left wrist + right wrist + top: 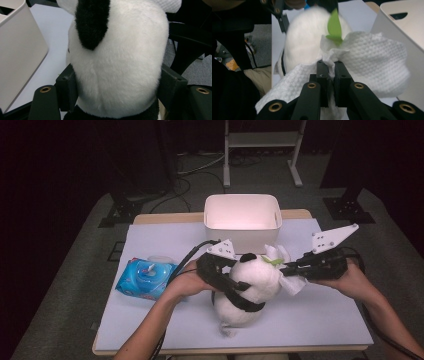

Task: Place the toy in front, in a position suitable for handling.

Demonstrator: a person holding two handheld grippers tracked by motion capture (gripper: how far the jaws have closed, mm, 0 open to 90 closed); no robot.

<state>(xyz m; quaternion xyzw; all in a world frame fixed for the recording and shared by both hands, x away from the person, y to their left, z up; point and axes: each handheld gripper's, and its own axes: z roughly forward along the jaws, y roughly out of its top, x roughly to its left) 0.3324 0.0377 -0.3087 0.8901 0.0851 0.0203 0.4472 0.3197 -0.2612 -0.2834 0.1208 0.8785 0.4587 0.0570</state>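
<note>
Plush panda (248,285): upright at mid-counter (320,320), just in front of the white bin (242,227). Left gripper (235,285): jaws clamped on either side of the panda's body from behind. Right gripper (287,269): jaws pinched together on a white wipe (372,62), pressed against the panda's head. Blue wipe pack (146,277): left of the panda, apart.

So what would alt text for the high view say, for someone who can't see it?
Two hands work on a plush panda on a white table: the left tongs clamp its body while the right tongs hold a white wipe against it. Behind stands a white bin; left lies a blue wipes pack.
</note>
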